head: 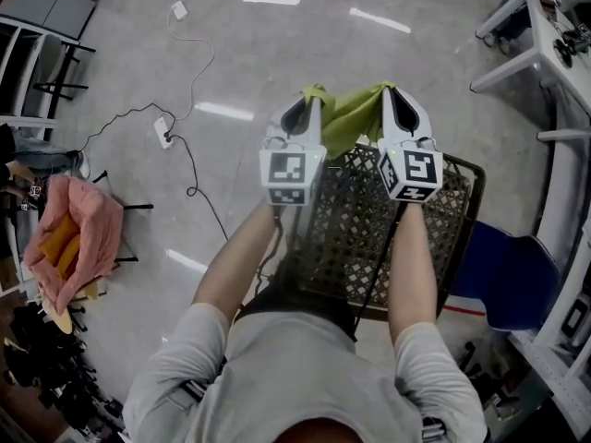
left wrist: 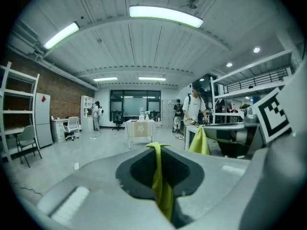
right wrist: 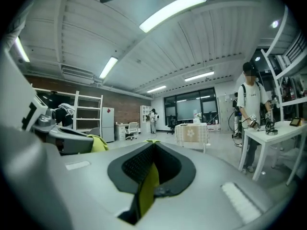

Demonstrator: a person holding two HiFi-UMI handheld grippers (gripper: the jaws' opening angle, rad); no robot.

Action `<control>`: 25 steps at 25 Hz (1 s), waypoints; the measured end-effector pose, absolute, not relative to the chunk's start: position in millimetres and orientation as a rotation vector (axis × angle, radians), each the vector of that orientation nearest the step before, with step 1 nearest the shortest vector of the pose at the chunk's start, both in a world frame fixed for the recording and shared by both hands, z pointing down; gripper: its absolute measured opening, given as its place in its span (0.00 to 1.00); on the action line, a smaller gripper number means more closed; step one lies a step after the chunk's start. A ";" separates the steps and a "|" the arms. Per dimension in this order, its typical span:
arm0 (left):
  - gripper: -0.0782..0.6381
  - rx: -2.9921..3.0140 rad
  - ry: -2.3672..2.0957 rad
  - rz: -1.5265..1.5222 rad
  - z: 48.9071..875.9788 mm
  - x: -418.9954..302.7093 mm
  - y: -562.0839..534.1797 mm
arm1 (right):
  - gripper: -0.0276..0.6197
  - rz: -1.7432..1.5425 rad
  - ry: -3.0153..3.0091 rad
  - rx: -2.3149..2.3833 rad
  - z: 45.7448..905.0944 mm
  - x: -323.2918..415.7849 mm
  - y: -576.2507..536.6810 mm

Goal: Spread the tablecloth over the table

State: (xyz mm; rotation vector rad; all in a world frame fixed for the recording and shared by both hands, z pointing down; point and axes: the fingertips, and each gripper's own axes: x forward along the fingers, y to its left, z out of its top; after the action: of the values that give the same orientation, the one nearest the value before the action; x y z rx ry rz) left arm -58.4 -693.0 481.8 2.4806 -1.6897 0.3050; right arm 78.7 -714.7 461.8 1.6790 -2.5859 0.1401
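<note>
Both claws are clenched on the yellow-green fabric tablecloth (head: 349, 118). The left gripper (head: 310, 100) pinches one upper edge of it and the right gripper (head: 393, 92) pinches another. In each gripper view a thin strip of the cloth runs up between the closed dark pads. In the head view the two grippers stand side by side near the middle of the frame, so the cloth between them is bunched and slack, not stretched. It hangs just above the far rim of the black wire-mesh basket (head: 462, 169), which fills the lower middle of the frame.

I think the two edges are held apart like this so that the cloth can later be opened wide.

The cloth is not yet on any table. A small table with a beige cover (left wrist: 140, 128) stands far off in the middle of the left gripper view, and it may be the target. The grey floor towards it looks open. A black cable (head: 189, 150) lies at the upper left of the head view, and white tables (head: 526, 35) border the right edge.
</note>
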 end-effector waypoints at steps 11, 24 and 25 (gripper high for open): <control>0.15 2.497 -1.786 0.201 419.2 -63.9 -678.2 | 0.06 -0.090 -2.244 2.152 367.9 280.5 -667.7; 0.15 2.341 -1.843 0.339 432.5 -68.0 -620.3 | 0.06 0.076 -1.948 2.375 388.3 444.9 -548.6; 0.15 2.339 -1.851 0.337 430.7 -68.6 -614.6 | 0.06 0.075 -1.938 2.380 387.1 451.3 -540.2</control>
State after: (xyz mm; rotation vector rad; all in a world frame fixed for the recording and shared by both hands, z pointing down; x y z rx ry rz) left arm -68.6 -614.6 430.7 2.3391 -1.8510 0.3371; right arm 451.3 -540.2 387.1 2.3800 -1.9382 0.0752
